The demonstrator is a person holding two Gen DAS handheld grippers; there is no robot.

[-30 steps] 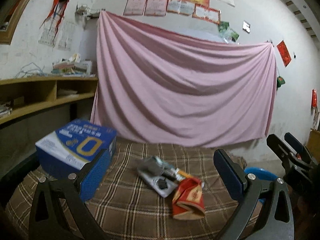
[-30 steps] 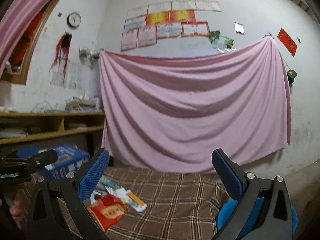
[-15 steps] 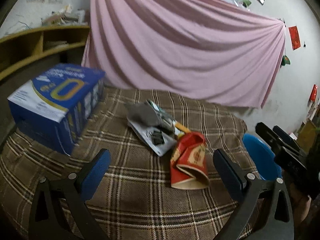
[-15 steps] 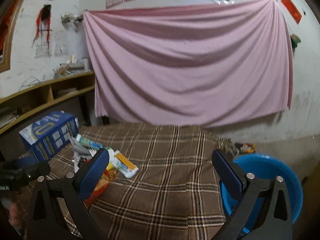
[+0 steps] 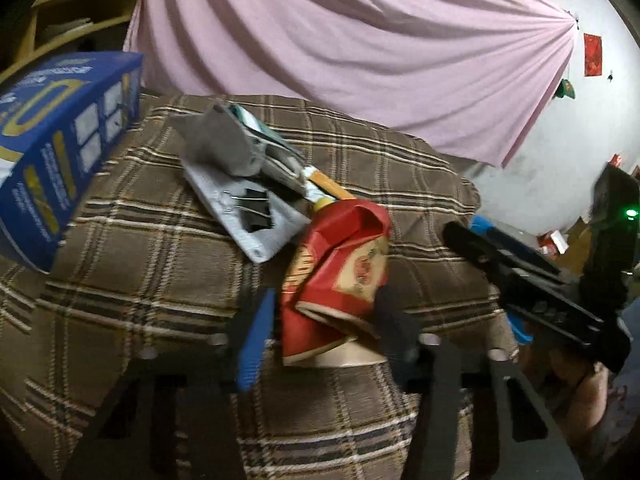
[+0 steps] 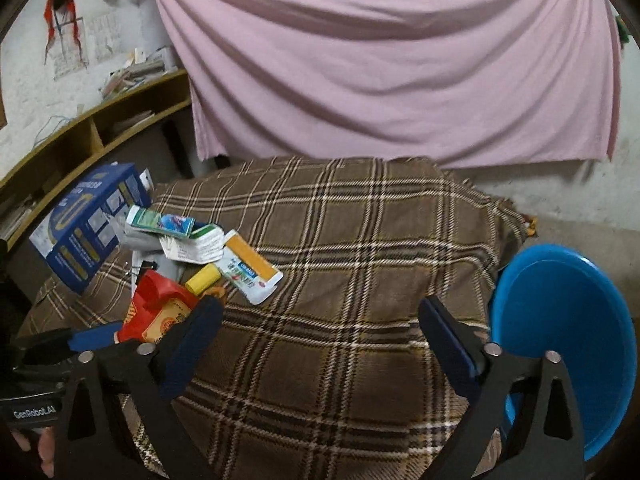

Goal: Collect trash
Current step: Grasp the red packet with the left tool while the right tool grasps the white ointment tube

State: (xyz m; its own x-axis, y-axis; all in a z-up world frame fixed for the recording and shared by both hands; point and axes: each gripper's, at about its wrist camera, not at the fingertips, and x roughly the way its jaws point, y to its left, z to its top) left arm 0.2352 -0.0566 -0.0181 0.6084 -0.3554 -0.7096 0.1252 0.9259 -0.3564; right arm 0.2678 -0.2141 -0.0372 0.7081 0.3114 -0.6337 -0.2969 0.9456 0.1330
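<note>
A crumpled red paper cup lies on the brown plaid cloth, in front of a pile of trash: a grey pouch, a black binder clip and small cartons. My left gripper has its fingers on either side of the cup's near end, narrowed around it. The cup shows in the right wrist view too. My right gripper is open and empty above the cloth's near middle. A blue basin stands off the table's right edge.
A blue box stands at the table's left. A yellow cylinder and a white-orange carton lie beside the pile. Wooden shelves run along the left wall. A pink sheet hangs behind.
My left gripper dropped toward the table and its fingers narrowed around the red cup. My right gripper tilted down, bringing the table and blue basin into view.
</note>
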